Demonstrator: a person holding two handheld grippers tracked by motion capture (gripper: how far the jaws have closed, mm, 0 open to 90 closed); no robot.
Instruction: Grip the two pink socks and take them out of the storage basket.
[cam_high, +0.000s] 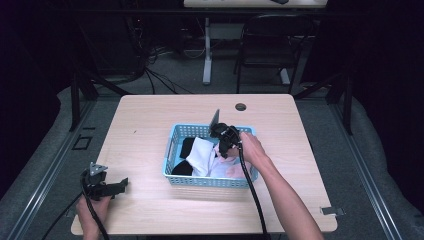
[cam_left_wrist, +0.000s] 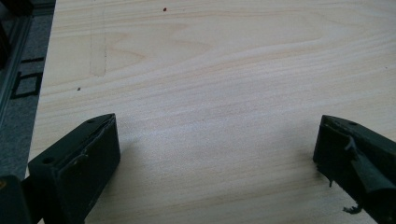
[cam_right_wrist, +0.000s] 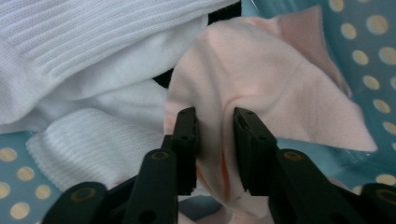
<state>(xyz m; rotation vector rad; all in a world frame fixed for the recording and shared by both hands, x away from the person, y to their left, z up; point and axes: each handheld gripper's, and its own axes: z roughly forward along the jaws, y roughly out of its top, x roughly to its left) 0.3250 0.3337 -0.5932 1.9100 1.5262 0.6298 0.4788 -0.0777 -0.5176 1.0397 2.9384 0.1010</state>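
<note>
Right gripper view: right gripper (cam_right_wrist: 215, 140) pinches pink cloth (cam_right_wrist: 261, 84) inside basket (cam_right_wrist: 369, 56).
Lift straight up, slowly, clear of white sock (cam_right_wrist: 84, 56); left gripper (cam_left_wrist: 215, 158) rests open.

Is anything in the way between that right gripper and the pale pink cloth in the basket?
Nothing visible: the right gripper already pinches a fold of the pale pink cloth inside the blue basket, beside white socks.

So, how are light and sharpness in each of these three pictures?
High view: the table is evenly lit, its surroundings dark, the image soft. Left gripper view: sharp wood grain, a soft shadow beside the left gripper. Right gripper view: bright, the pink cloth sharp in the right gripper, the basket slightly blurred.
</note>
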